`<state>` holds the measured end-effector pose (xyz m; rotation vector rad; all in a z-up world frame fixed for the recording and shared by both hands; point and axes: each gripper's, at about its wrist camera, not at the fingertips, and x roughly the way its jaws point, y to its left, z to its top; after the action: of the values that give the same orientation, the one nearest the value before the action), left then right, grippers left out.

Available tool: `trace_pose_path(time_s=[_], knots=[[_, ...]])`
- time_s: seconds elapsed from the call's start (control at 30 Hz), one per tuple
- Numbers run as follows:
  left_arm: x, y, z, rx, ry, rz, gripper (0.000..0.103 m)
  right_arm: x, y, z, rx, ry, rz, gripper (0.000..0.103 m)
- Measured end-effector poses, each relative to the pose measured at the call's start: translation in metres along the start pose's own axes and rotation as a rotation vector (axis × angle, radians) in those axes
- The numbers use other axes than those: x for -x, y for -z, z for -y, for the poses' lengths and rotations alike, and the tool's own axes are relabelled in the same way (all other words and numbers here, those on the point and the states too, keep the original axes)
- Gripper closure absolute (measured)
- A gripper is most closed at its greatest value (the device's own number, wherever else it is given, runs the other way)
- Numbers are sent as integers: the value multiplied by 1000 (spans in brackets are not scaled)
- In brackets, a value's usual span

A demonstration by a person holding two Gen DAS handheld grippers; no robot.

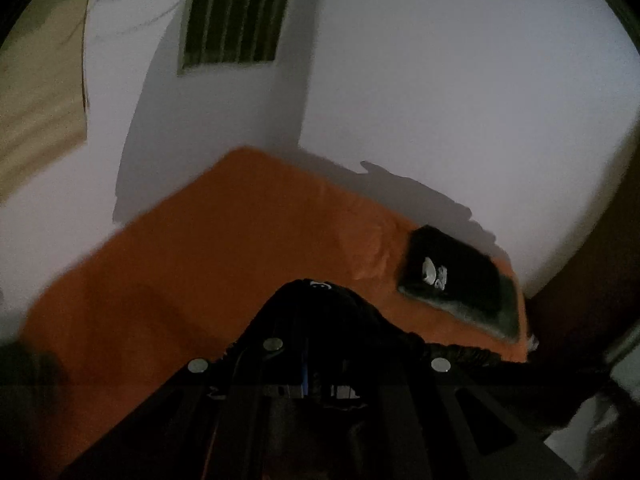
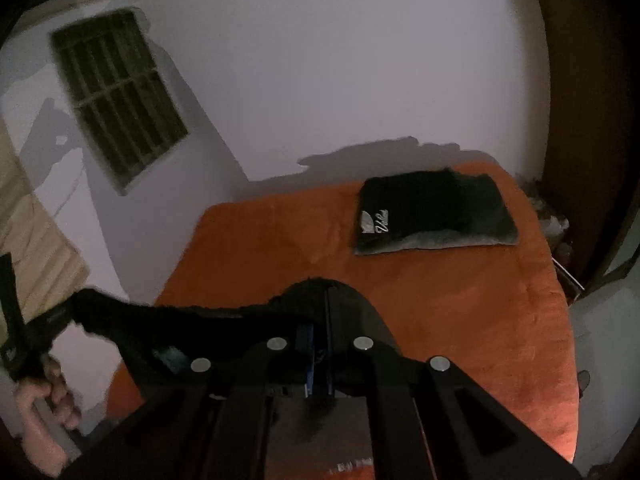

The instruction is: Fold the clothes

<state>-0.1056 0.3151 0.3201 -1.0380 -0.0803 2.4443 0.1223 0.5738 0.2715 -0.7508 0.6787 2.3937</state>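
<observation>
A black garment (image 2: 180, 316) hangs stretched in the air between my two grippers, above an orange bed cover (image 2: 440, 320). My right gripper (image 2: 326, 296) is shut on one end of it, cloth bunched over the fingertips. The cloth runs left to a hand (image 2: 44, 396) that holds the other gripper. In the left wrist view, my left gripper (image 1: 316, 300) is shut on the same garment (image 1: 460, 354), which trails off to the right. A folded black garment with a white logo (image 2: 432, 208) lies flat on the far right part of the bed (image 1: 452, 272).
A white wall rises behind the bed, with a dark barred vent (image 2: 116, 96) high on the left. Dark wooden furniture (image 2: 580, 120) stands at the bed's right edge. A beige panel (image 1: 36, 100) is at the far left. Bare orange cover (image 1: 180, 280) lies left of the folded piece.
</observation>
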Motion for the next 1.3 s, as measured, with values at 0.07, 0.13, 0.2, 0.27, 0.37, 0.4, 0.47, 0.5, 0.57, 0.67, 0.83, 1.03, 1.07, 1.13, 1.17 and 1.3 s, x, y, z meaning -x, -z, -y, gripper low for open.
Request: trace_pose_path(time_s=[0.07, 0.13, 0.2, 0.27, 0.37, 0.4, 0.47, 0.5, 0.57, 0.67, 0.83, 1.03, 1.07, 1.13, 1.17, 1.3], knots=[[1, -14, 10, 0, 31, 45, 96, -5, -18, 1, -33, 6, 82, 100], [22, -22, 25, -67, 70, 177, 96, -9, -36, 1, -66, 11, 164, 100], [49, -22, 42, -174, 90, 346, 96, 4, -48, 3, -87, -9, 278, 100], [82, -12, 53, -274, 104, 487, 96, 30, -49, 6, -88, -47, 399, 100], [61, 57, 19, -243, 124, 402, 96, 65, -25, 14, -56, -106, 500, 100], [54, 80, 8, -232, 130, 374, 96, 72, -10, 18, -45, -120, 511, 100], [40, 126, -14, -211, 143, 318, 96, 73, 37, 30, -24, -121, 476, 100], [34, 149, -25, -201, 150, 290, 96, 72, 63, 36, -12, -120, 451, 100], [20, 195, -47, -180, 162, 233, 96, 52, 129, 52, 0, -101, 343, 100], [-1, 265, -80, -149, 180, 149, 96, 10, 245, 83, -8, -72, 147, 100], [-52, 407, -125, -262, 150, -82, 96, -59, 405, 126, 3, 16, -157, 100], [-52, 476, -140, -344, 150, -155, 96, -76, 475, 152, -52, 14, -270, 99], [-45, 474, -139, -345, 156, -141, 96, -74, 477, 153, -47, 14, -257, 99], [-32, 470, -136, -348, 166, -114, 96, -64, 473, 149, -9, 21, -221, 99], [-25, 467, -135, -349, 172, -100, 96, -56, 470, 144, 18, 32, -202, 99], [-17, 472, -139, -360, 190, -62, 96, -14, 463, 127, 73, 44, -148, 99]])
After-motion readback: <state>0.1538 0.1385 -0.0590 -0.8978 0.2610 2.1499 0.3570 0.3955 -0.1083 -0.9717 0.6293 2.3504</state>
